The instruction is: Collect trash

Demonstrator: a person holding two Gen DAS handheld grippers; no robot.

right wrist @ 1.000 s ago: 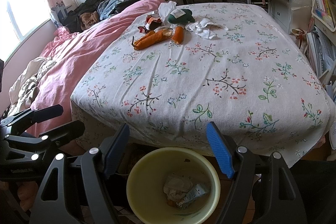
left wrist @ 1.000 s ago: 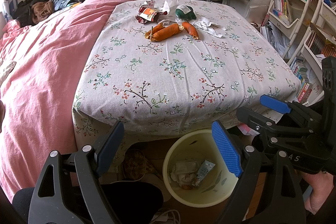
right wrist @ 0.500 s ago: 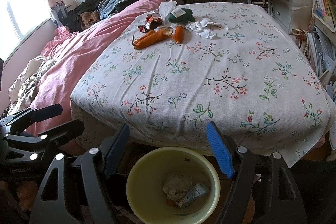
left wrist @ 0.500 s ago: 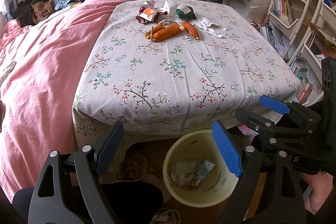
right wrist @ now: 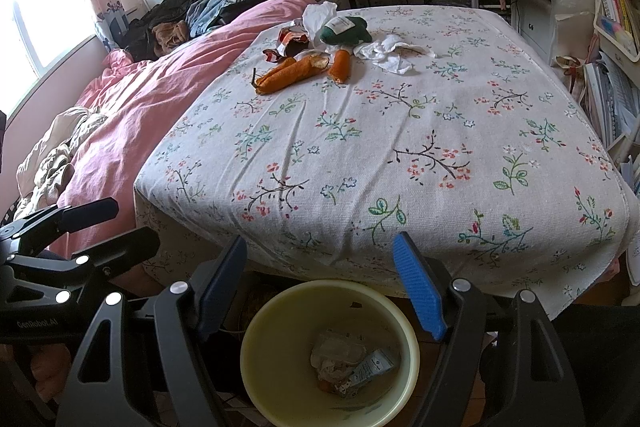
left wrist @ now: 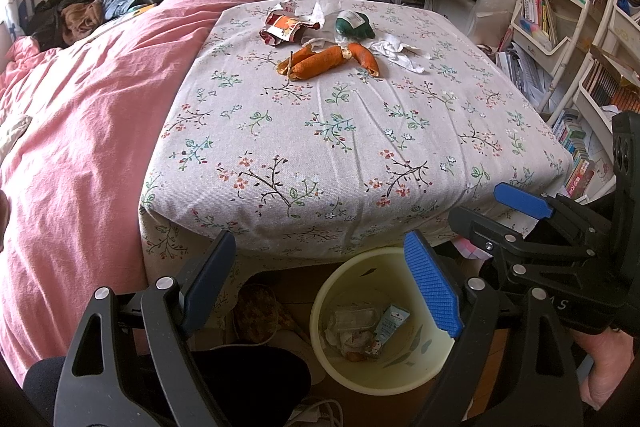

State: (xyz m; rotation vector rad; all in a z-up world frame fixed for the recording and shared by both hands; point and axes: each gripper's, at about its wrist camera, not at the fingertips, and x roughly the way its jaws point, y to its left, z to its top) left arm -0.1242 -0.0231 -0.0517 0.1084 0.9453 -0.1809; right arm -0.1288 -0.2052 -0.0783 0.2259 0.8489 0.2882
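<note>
1. Floral tablecloth [left wrist: 320, 131]: far end bears orange peels [left wrist: 320, 61], red wrapper [left wrist: 286, 29], white tissues [left wrist: 396, 49].
2. Yellow bin [right wrist: 256, 343]: below the tablecloth's near edge, holding scraps.
3. Left gripper [left wrist: 320, 279], right gripper [right wrist: 320, 279]: fingers spread, empty, above the bin.

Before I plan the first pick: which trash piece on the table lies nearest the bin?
The long orange peel: it lies at the pile's front, while the torn wrapper, green packet and crumpled tissue sit farther back.

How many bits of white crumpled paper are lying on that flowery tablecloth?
2. One white crumpled paper lies right of the orange peels; another sits at the far edge beside the green packet. More may hide under the pile.
</note>
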